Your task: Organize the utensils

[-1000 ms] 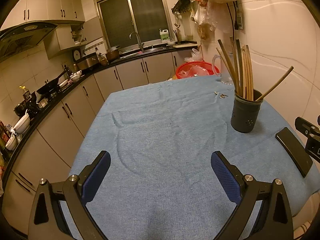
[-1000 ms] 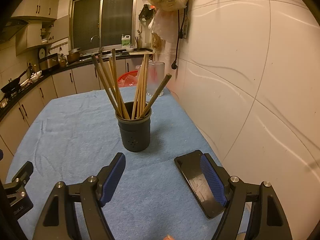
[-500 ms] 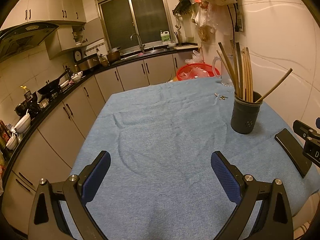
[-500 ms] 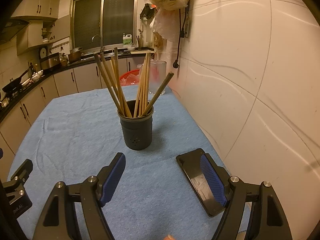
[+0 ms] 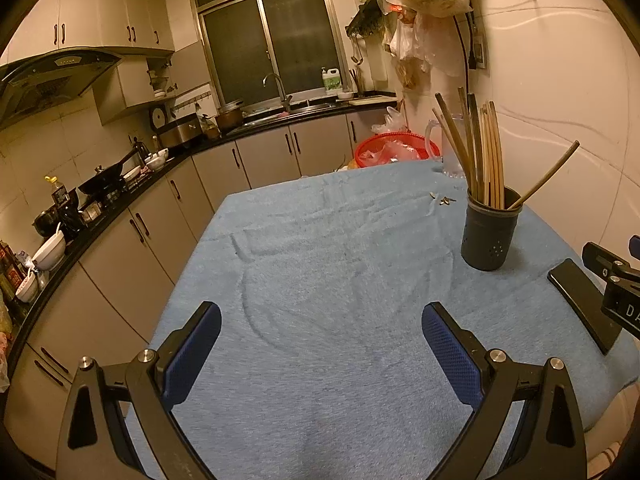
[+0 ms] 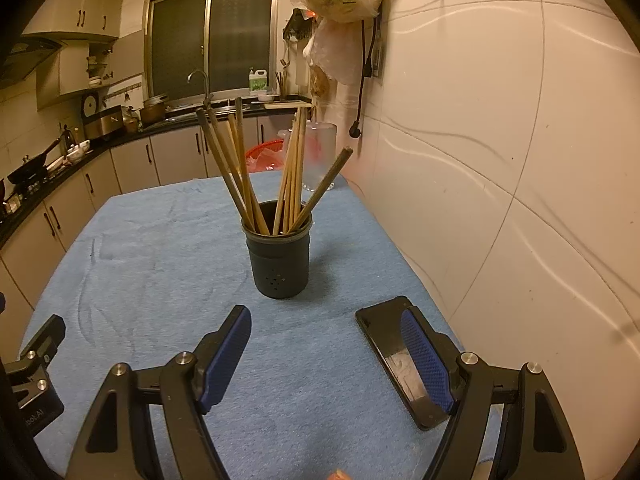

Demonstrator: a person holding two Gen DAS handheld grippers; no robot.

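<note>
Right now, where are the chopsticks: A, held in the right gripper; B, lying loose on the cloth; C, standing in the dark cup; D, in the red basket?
C: the chopsticks stand fanned out in the dark cup on the blue cloth, and the right gripper is open and empty.

dim warm indoor light, sharp focus, fisheye-bent edges (dark vignette corners)

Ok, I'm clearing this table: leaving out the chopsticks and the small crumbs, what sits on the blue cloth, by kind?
Dark cylindrical utensil holder: 1
Black flat phone: 1
Clear frosted jug: 1
Total: 3
</note>
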